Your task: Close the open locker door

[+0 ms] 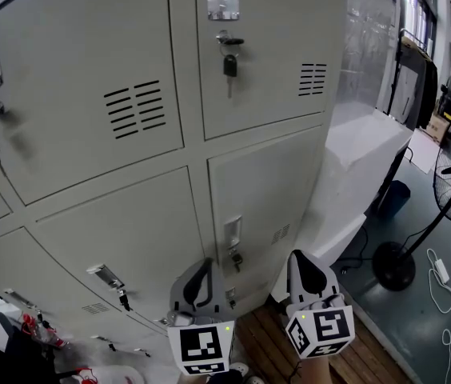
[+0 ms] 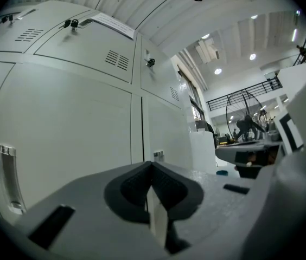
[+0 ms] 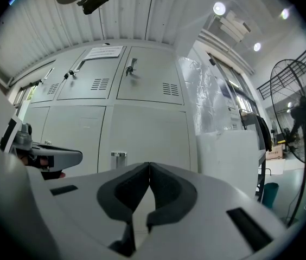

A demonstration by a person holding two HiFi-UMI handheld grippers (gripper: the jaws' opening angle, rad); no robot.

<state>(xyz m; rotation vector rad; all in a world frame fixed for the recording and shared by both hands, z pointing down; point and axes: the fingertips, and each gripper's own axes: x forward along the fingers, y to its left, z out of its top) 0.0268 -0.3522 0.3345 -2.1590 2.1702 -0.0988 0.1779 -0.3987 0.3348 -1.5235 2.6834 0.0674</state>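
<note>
locker door (image 1: pixel 265 206) looked shut, flush with neighbours — left gripper (image 1: pixel 202 264) and right gripper (image 1: pixel 298 256) both pinched closed, empty, near it.

An industrial workshop hall is indicated by grey metal lockers (image 1: pixel 113 110), a pedestal fan (image 1: pixel 393 266) and a bare concrete floor (image 1: pixel 405 334).

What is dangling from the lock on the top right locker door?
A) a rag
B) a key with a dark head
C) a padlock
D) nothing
B: in the head view a dark-headed key hangs from the lock on the upper right locker door.
</note>
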